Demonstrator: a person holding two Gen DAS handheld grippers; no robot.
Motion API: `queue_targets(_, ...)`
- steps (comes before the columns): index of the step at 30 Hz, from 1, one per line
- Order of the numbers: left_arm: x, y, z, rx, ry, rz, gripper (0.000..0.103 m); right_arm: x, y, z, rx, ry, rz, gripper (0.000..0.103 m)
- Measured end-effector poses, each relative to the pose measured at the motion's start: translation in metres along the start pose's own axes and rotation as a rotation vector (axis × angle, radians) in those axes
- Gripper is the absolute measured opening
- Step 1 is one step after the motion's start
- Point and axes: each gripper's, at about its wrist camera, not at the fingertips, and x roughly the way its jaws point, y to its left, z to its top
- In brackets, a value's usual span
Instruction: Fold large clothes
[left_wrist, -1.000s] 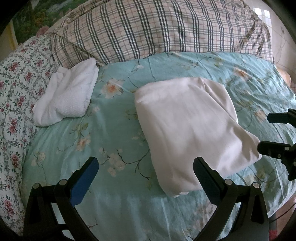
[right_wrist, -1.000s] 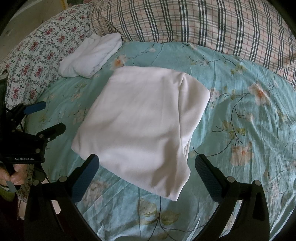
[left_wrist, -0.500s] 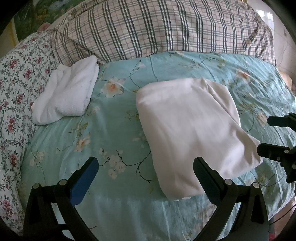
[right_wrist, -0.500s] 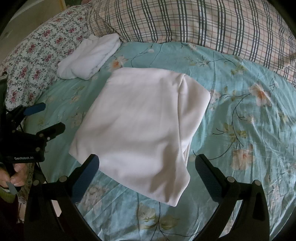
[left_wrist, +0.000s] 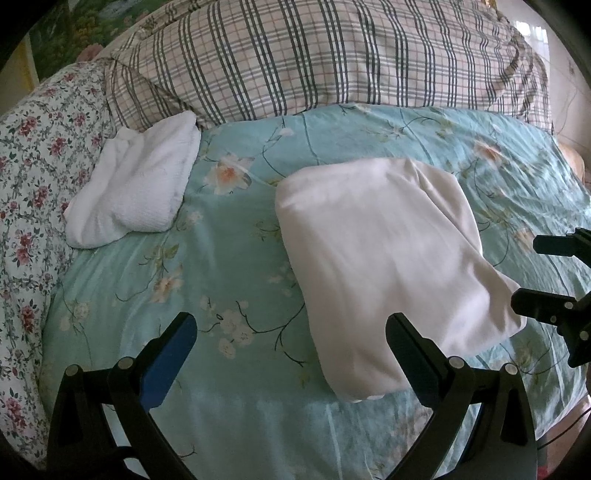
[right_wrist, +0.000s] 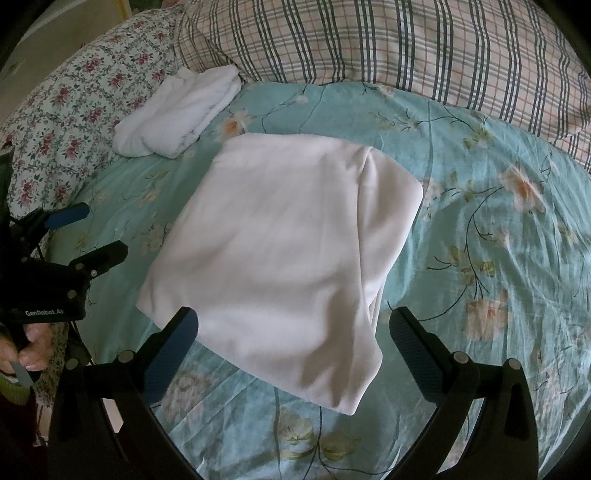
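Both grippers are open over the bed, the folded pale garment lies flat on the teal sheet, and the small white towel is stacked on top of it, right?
Not quite. The white towel is not on the folded garment; it lies apart from it, up by the floral pillow, as the right wrist view shows. The rest holds: left gripper and right gripper are open, garment flat on the teal sheet.

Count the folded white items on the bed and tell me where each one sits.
2. The large folded garment lies mid-bed on the teal floral sheet, just ahead of both open grippers. The small folded towel sits at the far left by the plaid pillow. None looks hidden.
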Motion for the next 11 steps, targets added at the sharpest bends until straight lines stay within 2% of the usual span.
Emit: queue_targets(11, 0.0025, 0.003, 0.0029, -0.02, -0.002, -0.016, 0.102, 0.0053, -0.0034, 0.0033, 0.009, 0.002, 0.002, 0.103)
